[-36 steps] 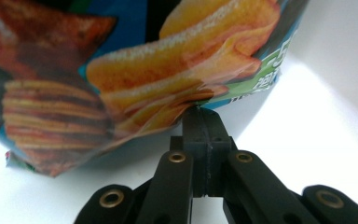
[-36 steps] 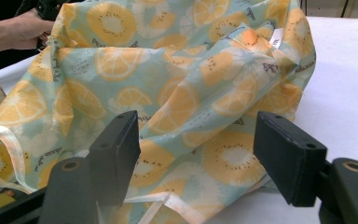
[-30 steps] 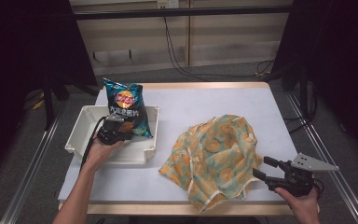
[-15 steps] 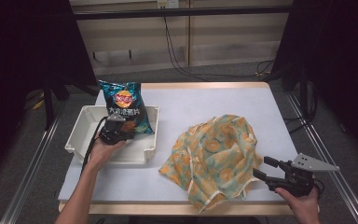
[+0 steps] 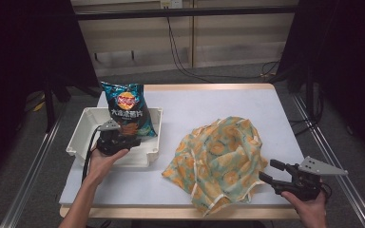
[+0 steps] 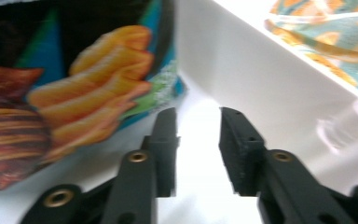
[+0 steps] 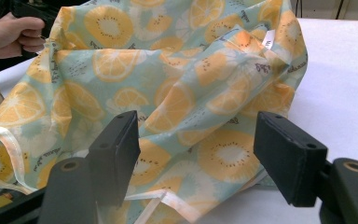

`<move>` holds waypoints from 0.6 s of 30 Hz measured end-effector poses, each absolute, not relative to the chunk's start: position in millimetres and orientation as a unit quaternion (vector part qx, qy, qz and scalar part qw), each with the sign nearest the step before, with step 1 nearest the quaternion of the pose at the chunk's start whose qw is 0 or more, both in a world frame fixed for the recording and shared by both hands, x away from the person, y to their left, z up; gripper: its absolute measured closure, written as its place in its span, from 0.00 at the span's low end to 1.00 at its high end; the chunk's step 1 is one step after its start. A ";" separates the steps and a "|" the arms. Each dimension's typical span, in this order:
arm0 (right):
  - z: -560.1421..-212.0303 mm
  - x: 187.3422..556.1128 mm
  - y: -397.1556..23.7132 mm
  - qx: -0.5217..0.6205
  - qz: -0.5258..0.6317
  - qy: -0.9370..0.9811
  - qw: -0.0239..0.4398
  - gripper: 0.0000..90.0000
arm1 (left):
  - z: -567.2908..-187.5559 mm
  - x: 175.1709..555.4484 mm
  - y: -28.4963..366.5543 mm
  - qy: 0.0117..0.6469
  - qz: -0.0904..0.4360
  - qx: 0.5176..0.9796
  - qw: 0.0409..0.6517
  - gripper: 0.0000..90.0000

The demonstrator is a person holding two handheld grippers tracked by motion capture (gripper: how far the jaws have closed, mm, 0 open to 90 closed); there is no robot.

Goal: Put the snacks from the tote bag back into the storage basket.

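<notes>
In the white bin (image 5: 83, 137) at the table's left, the chip bag (image 5: 127, 109) stands leaning on the far wall, set there and let go: the left gripper (image 5: 132, 141) has just been opening, with nothing between its jaws. At the near right, the right gripper (image 5: 272, 172) waits with jaws spread and empty at the edge of the orange-print cloth (image 5: 218, 161), likely poised to take it.

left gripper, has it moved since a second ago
Yes. The left gripper has pulled back from the chip bag toward the white bin's near wall, jaws just opening, nothing between them.
</notes>
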State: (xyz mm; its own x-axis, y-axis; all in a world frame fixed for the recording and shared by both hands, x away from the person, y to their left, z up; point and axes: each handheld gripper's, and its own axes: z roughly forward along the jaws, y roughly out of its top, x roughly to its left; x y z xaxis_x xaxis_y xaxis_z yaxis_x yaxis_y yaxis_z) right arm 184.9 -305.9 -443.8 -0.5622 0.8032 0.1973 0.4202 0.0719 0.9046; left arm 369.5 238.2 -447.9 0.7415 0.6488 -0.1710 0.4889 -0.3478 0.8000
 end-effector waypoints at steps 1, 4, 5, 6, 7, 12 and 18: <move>-443.9 185.0 -305.6 0.431 0.527 0.710 0.181 0.34 | -446.7 366.8 238.3 0.348 0.088 0.816 0.453 0.66; -444.1 185.0 -304.9 0.429 0.527 0.711 0.181 0.34 | -444.0 359.9 239.1 0.349 0.100 0.811 0.459 0.57; -444.1 184.9 -304.6 0.429 0.527 0.711 0.180 0.34 | -443.2 357.8 239.8 0.351 0.100 0.809 0.461 0.53; -444.2 184.7 -304.5 0.429 0.526 0.711 0.181 0.34 | -443.0 356.0 240.6 0.349 0.102 0.808 0.464 0.50; -444.2 184.5 -304.6 0.429 0.527 0.711 0.181 0.34 | -442.4 353.2 240.8 0.352 0.108 0.808 0.461 0.45; -444.1 183.8 -305.9 0.430 0.527 0.710 0.180 0.34 | -440.0 337.5 244.0 0.358 0.115 0.796 0.474 0.34; -444.6 184.7 -305.7 0.430 0.526 0.711 0.181 0.34 | -436.9 317.0 250.2 0.366 0.126 0.778 0.494 0.28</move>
